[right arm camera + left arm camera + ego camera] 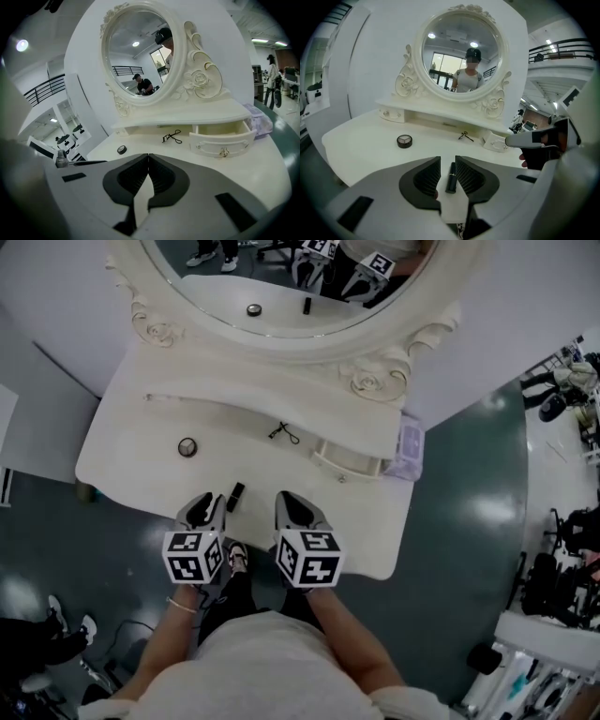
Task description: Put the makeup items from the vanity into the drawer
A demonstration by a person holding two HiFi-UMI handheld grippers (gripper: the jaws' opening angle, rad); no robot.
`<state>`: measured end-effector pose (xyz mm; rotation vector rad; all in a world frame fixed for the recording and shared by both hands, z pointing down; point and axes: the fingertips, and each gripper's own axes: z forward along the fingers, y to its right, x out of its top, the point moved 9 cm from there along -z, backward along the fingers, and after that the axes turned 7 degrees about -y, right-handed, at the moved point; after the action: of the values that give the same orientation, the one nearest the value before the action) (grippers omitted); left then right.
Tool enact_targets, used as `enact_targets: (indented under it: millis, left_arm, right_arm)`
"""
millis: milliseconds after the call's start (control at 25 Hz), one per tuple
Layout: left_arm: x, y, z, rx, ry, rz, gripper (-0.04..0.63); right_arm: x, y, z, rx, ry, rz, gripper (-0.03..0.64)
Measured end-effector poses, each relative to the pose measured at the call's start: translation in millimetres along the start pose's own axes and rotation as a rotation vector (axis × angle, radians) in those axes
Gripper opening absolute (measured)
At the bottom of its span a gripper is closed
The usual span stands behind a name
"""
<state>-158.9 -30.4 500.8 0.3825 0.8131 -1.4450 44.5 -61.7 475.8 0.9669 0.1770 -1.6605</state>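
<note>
At the near edge of a white table, the left gripper stands with its fingers a little apart and a slim black lipstick lying flat between them. It lies lengthwise, close against the right-hand finger, with a clear gap on the other side, so it is not gripped. Beside it, the right gripper has its fingers pressed together with nothing between them.

Farther in, to the left, a round compact with grey and brown shades lies alone on the tabletop. A black eyelash curler lies near the middle, just before the raised back shelf. To its right a small drawer with a metal knob is pulled open, its inside pale; no item lies between the lipstick and it. Behind everything rises an oval mirror in a carved cream frame.
</note>
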Motion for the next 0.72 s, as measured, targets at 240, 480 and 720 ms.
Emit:
enact_targets:
  millis: [240, 480, 720]
  left_arm:
    - [-19.4, 7.2, 15.4, -0.011, -0.080, 0.038, 0.123]
    - [-36.2, 9.3, 33.3, -0.014, -0.153, 0.038, 0.133]
    - [-43.6, 7.2, 48.9, 0.013, -0.207, 0.027, 0.133]
  right_arm:
    - [-7.4, 7.3, 11.7, 0.011, -0.042, -0.001, 0.018]
    - [-16.8, 18.5, 20.3, 0.001, -0.083, 0.003, 0.018]
    - [-30.0, 30.5, 24.3, -0.009, -0.123, 0.019, 0.018]
